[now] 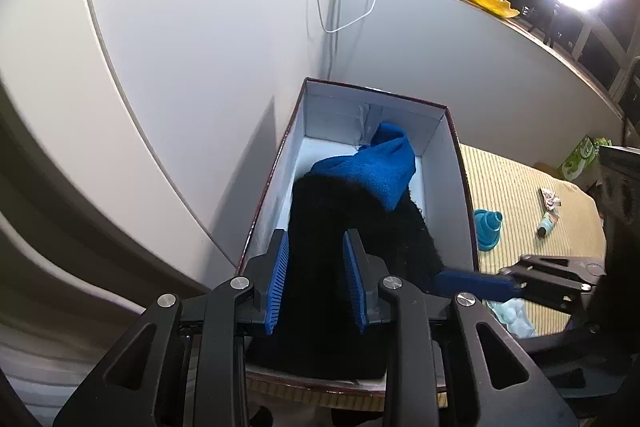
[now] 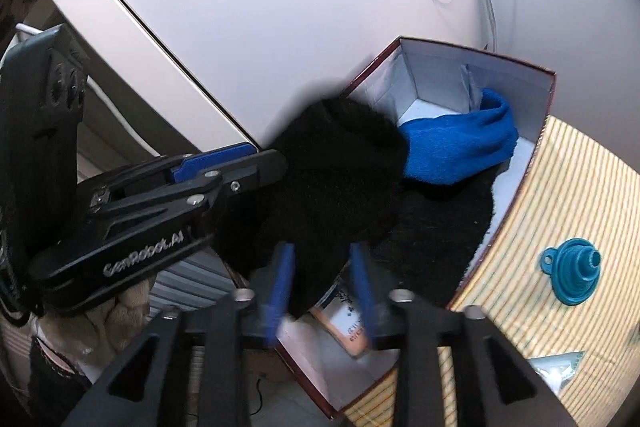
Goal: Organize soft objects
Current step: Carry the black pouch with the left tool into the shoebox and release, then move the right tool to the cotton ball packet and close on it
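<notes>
An open box (image 1: 440, 131) with white inside walls (image 2: 516, 75) stands on a striped mat against the wall. In it lie a blue towel (image 1: 384, 167) (image 2: 460, 143) and a black fuzzy cloth (image 1: 344, 227) (image 2: 340, 171). My left gripper (image 1: 316, 283) has its blue pads on both sides of the black cloth at the box's near end. It shows from the side in the right wrist view (image 2: 256, 163), at the cloth's left edge. My right gripper (image 2: 324, 287) straddles a hanging fold of the black cloth. Its finger (image 1: 480, 281) reaches the cloth's right side.
A teal funnel (image 1: 488, 229) (image 2: 572, 275) lies on the striped mat (image 1: 516, 195) right of the box. A tube (image 1: 548, 223) and a wrapper lie further right. A small tube (image 2: 344, 331) lies in the box's near corner. White cables hang on the wall.
</notes>
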`<state>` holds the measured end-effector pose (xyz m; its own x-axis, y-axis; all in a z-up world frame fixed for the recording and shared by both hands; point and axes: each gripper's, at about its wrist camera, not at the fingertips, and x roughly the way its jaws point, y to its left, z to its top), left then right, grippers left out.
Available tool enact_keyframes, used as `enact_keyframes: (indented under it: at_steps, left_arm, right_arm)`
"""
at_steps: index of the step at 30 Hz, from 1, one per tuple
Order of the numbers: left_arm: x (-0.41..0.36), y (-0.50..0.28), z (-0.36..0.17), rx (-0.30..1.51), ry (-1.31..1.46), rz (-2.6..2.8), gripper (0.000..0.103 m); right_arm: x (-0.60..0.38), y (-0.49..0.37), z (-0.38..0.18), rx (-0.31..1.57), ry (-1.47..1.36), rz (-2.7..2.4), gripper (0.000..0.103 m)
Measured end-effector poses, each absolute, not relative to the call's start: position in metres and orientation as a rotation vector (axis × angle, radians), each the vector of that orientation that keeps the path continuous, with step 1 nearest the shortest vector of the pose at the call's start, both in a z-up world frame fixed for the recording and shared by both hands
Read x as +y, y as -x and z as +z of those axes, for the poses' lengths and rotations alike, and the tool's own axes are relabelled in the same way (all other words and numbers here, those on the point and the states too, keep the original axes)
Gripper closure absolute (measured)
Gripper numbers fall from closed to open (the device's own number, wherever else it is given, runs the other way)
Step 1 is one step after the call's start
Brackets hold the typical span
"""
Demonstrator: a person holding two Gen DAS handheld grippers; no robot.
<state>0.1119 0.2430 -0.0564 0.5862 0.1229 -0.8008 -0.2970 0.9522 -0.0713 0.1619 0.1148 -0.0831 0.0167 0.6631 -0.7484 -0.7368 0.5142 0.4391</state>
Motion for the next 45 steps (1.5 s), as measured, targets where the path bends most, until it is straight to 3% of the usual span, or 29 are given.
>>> enact_keyframes:
  at_steps: [17, 24, 31, 32, 34, 35, 45]
  left_arm:
    - [0.208, -0.097, -0.045, 0.842, 0.185, 0.21, 0.076]
    - [0.18, -0.076, -0.041, 0.786, 0.203, 0.144, 0.076]
    - [0.139, -0.057, -0.052, 0.768, 0.26, 0.055, 0.075]
    - [0.131, -0.054, -0.055, 0.77, 0.265, 0.041, 0.074]
    - [0.115, -0.05, -0.061, 0.769, 0.259, 0.028, 0.059]
    - [0.106, -0.049, -0.064, 0.771, 0.256, 0.02, 0.057]
    - [0.036, -0.049, -0.094, 0.83, 0.27, -0.063, 0.046]
  right_arm:
    - [0.044, -0.164, -0.055, 1.009, 0.009, 1.073, 0.05]
    - [-0.037, -0.17, -0.051, 0.942, -0.003, 0.966, 0.04]
    - [-0.117, -0.167, -0.055, 0.881, -0.022, 0.823, 0.037]
    - [-0.126, -0.166, -0.057, 0.879, -0.022, 0.806, 0.037]
    - [-0.147, -0.164, -0.06, 0.872, -0.022, 0.767, 0.037]
    - [-0.156, -0.163, -0.062, 0.872, -0.017, 0.749, 0.037]
    - [-0.189, -0.161, -0.084, 0.911, 0.101, 0.686, 0.037]
